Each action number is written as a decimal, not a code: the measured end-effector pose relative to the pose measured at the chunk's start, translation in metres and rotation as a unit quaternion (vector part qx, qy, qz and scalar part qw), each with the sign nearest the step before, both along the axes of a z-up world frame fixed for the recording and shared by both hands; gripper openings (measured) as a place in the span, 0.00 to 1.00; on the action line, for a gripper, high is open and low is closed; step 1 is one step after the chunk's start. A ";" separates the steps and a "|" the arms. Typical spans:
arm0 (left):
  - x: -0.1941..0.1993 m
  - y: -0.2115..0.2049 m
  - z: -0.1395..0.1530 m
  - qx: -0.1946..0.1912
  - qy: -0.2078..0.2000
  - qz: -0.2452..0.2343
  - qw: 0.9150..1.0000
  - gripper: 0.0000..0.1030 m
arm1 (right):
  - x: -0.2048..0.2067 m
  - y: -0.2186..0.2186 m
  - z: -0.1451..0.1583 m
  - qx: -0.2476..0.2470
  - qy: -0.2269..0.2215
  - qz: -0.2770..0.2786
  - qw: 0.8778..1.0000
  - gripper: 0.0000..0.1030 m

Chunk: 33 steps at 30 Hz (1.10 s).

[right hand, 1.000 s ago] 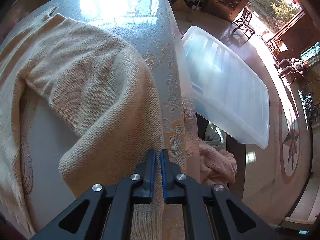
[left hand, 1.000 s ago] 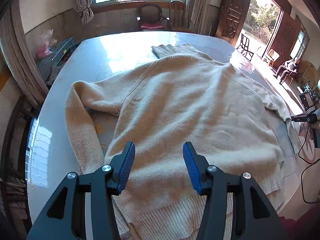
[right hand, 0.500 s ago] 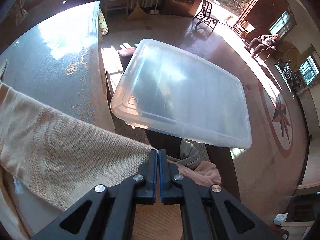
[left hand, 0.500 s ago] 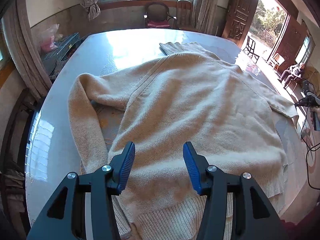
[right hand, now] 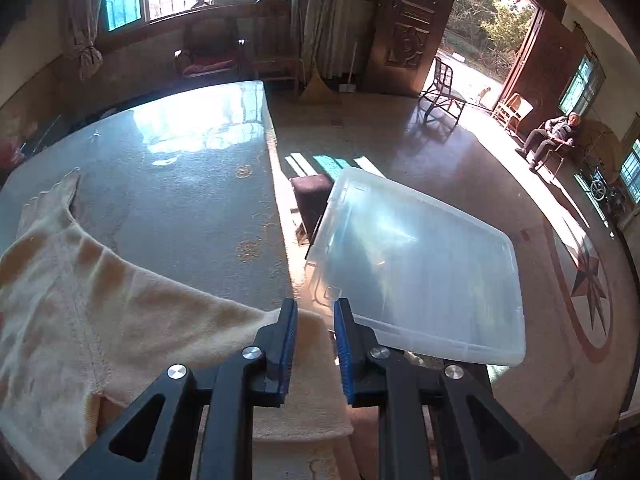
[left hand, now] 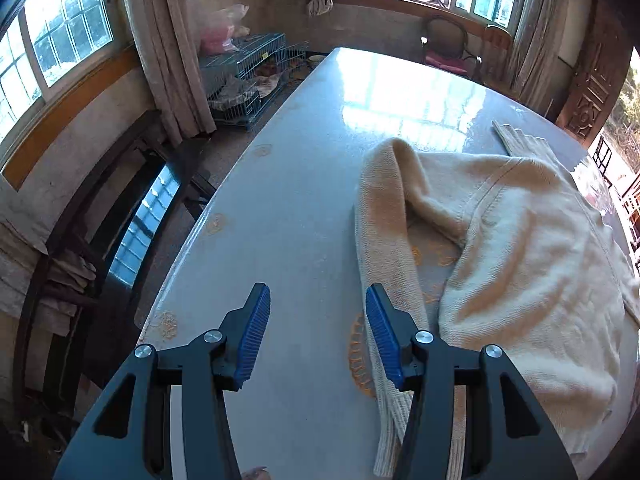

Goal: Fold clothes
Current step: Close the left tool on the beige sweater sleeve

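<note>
A cream knit sweater (left hand: 520, 248) lies spread on the grey glossy table (left hand: 304, 184). Its left sleeve (left hand: 384, 240) bends back down toward the near edge. My left gripper (left hand: 316, 320) is open and empty, just above the table, with the sleeve running under its right finger. In the right wrist view the sweater (right hand: 100, 320) lies at the left and its right sleeve (right hand: 296, 380) stretches out toward the table's right edge. My right gripper (right hand: 316, 320) is open a little above the sleeve end, holding nothing.
A clear plastic bin lid (right hand: 416, 268) sits beside the table's right edge, over a dark stool (right hand: 312, 196). A wire cage (left hand: 244, 76) and bench (left hand: 120, 216) stand left of the table. Chairs (right hand: 208, 56) line the far wall. A person (right hand: 552, 136) sits by the door.
My right gripper pulled the right sleeve outward, then opened and let it go. My left gripper swung left from over the sweater's body to the left sleeve.
</note>
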<state>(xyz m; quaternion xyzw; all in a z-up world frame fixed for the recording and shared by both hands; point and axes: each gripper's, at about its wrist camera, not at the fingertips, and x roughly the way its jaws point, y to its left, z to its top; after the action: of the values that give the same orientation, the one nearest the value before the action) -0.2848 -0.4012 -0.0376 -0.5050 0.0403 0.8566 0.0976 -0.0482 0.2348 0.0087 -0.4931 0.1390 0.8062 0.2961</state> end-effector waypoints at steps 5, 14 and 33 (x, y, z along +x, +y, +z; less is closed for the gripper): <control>-0.016 -0.009 -0.027 0.066 -0.069 -0.042 0.995 0.63 | -0.044 -0.097 0.006 -0.030 0.025 0.115 0.993 0.18; -0.053 0.000 -0.058 0.109 -0.145 -0.077 0.980 0.70 | -0.073 -0.236 -0.004 -0.058 0.016 0.245 0.968 0.18; -0.081 0.027 -0.050 0.105 -0.128 -0.113 0.980 0.01 | -0.082 -0.299 -0.016 -0.059 0.002 0.263 0.963 0.18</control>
<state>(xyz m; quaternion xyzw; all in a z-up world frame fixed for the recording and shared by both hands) -0.3658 -0.3738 -0.0875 -0.5895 -0.0056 0.7681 0.2501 -0.1306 -0.0639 -0.0074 -0.5273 0.0518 0.8470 0.0435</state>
